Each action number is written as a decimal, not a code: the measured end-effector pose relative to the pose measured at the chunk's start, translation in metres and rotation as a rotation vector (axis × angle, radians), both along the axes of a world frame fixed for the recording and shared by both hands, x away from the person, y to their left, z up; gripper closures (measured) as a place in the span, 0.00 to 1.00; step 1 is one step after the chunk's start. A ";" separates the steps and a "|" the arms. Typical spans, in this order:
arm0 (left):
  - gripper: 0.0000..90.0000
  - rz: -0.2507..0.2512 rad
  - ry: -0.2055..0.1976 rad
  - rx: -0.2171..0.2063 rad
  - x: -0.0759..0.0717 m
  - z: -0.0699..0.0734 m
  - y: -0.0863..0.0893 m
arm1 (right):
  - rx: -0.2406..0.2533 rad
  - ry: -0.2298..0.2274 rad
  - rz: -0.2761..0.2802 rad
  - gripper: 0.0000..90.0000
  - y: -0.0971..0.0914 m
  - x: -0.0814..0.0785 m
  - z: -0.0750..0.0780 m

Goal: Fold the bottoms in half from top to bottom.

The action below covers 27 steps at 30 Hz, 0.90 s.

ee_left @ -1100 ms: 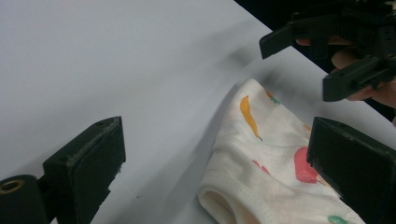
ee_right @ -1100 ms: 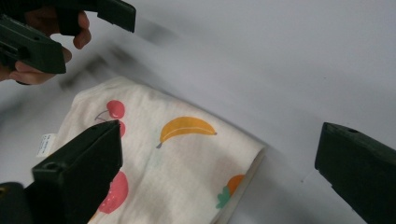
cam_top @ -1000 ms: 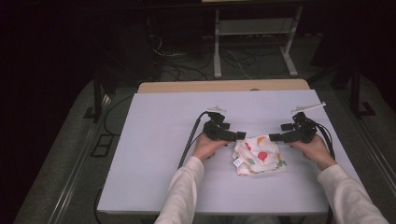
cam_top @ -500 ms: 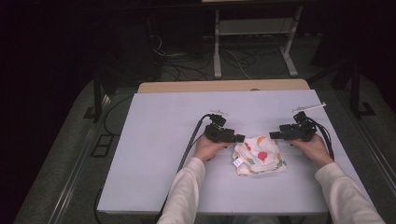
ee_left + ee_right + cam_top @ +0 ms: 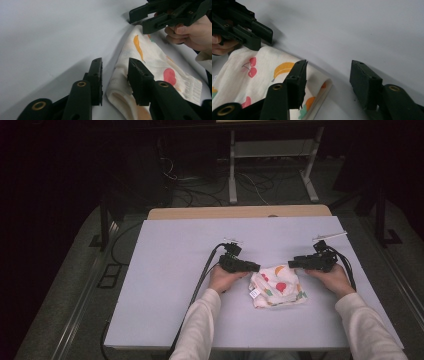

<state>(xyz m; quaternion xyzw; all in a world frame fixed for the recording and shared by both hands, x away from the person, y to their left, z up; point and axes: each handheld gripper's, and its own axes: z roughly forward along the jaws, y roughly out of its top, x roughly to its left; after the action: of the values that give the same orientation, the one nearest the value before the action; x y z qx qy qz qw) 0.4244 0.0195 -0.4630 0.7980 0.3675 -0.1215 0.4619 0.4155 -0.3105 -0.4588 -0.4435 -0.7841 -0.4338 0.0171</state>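
A folded white cloth (image 5: 277, 287) printed with fruit lies on the pale table (image 5: 165, 270). My left gripper (image 5: 256, 267) sits at its far left corner and my right gripper (image 5: 292, 264) at its far right corner, tips facing each other. In the left gripper view, the left gripper (image 5: 115, 80) straddles the cloth (image 5: 155, 60) corner; its jaws have just been closing, with a gap left beside one pad. In the right gripper view, the right gripper (image 5: 331, 83) has also just been closing around the cloth's (image 5: 262, 75) folded corner, one pad well clear of it.
Black cables (image 5: 200, 285) trail from the grippers over the table's near half. A wooden strip (image 5: 240, 212) runs along the table's far edge. A metal stand (image 5: 272, 170) and floor cables lie beyond it. The cloth carries a small white label (image 5: 253, 293).
Both hands stay at the cloth's far corners and the cloth lies as before; no clear shift shows from above.
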 end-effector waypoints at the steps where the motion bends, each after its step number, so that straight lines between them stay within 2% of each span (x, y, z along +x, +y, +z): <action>1: 0.75 -0.005 0.006 0.001 0.000 -0.001 0.000 | 0.000 0.000 0.001 0.55 0.002 0.000 0.000; 4: 0.81 -0.011 0.022 -0.001 0.000 -0.002 -0.001 | -0.003 -0.002 0.020 0.62 0.006 0.001 -0.002; 6: 0.86 -0.004 0.028 0.000 0.001 -0.002 0.000 | -0.008 -0.004 0.037 0.73 0.009 0.001 -0.002; 10: 0.90 0.001 0.021 0.014 -0.001 -0.001 -0.001 | -0.013 0.020 0.059 0.92 0.013 0.000 -0.002; 11: 0.91 0.002 0.016 0.019 -0.002 0.000 -0.001 | -0.010 0.025 0.059 0.94 0.012 0.000 -0.002; 14: 0.92 0.006 0.001 0.025 -0.003 0.003 -0.001 | 0.020 0.035 0.046 0.96 0.008 -0.001 0.000; 22: 0.93 0.031 -0.037 0.015 -0.009 0.010 0.006 | 0.013 0.017 0.009 0.96 0.007 -0.006 0.007; 27: 0.93 0.036 -0.064 0.029 -0.010 0.020 0.013 | 0.010 0.005 0.002 0.97 0.014 -0.006 0.011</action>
<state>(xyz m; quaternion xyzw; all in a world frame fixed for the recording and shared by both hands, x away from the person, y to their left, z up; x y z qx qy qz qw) 0.4143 0.0321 -0.4433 0.8013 0.3685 -0.0825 0.4640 0.4091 -0.2964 -0.4483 -0.4438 -0.7823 -0.4366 0.0219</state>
